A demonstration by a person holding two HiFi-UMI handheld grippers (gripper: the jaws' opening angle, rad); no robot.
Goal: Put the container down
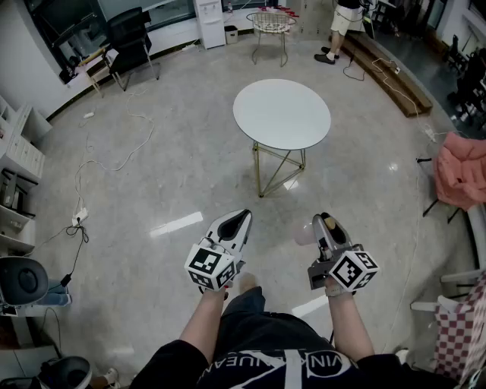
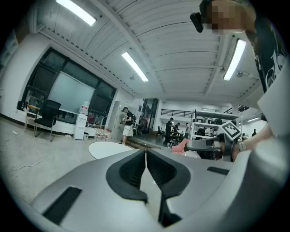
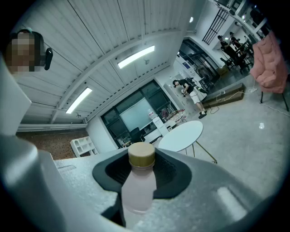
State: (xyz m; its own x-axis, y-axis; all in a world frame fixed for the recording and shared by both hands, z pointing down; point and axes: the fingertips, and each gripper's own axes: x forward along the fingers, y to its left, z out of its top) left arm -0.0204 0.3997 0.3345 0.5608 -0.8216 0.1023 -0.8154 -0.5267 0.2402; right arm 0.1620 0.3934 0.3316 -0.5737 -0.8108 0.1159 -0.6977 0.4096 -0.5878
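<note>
The container is a pale pink bottle (image 3: 136, 190) with a tan cap (image 3: 142, 155). It stands upright between the jaws of my right gripper (image 3: 142, 166), which is shut on it. From the head view, the bottle (image 1: 305, 235) shows as a pinkish shape just left of the right gripper (image 1: 325, 222), held over the floor. My left gripper (image 1: 241, 218) is beside it at about the same height. Its jaws (image 2: 146, 156) are shut with nothing between them. The round white table (image 1: 282, 114) stands ahead of both grippers.
The table rests on thin gold legs (image 1: 279, 169). Cables (image 1: 91, 163) and a power strip (image 1: 79, 217) lie on the floor at left. A pink cloth (image 1: 462, 171) hangs at right. At the back stand an office chair (image 1: 129, 42), a wire chair (image 1: 270, 24) and a person (image 1: 343, 23).
</note>
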